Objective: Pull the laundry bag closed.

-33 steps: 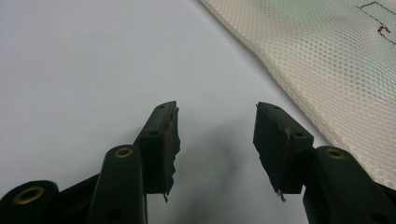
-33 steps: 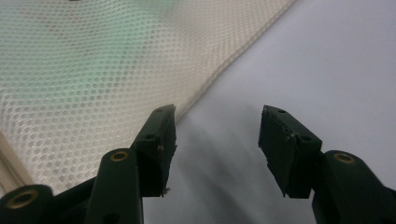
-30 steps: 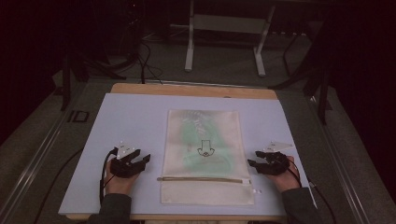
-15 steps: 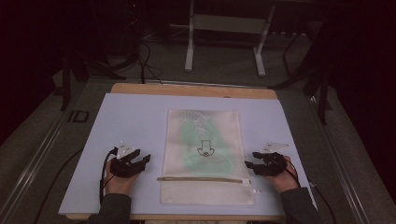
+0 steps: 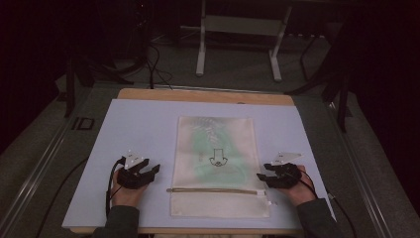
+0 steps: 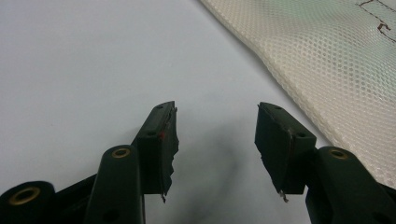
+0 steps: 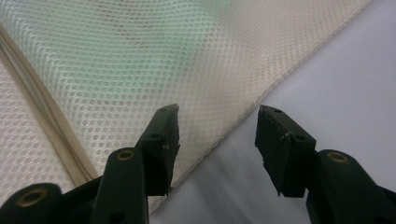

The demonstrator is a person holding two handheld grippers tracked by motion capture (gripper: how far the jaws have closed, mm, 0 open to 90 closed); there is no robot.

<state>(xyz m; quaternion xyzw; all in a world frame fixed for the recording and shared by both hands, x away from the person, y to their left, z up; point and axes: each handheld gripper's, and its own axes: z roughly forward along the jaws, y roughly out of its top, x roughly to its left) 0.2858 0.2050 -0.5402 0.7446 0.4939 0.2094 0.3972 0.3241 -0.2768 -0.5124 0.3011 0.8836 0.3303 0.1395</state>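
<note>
A cream mesh bag (image 5: 217, 163) lay flat in the middle of the bench (image 5: 138, 124), its zipper (image 5: 213, 190) running across near the person's edge, with something green showing through the netting and a dark arrow-like mark (image 5: 217, 159) stitched on its front; no readable lettering showed. The left gripper (image 5: 143, 174) rested beside the bag's left edge, its jaws spread with nothing between them. The right gripper (image 5: 270, 176) sat at the bag's right edge, released though its jaws had just been closing a little, one over the mesh and one over the bare bench.
</note>
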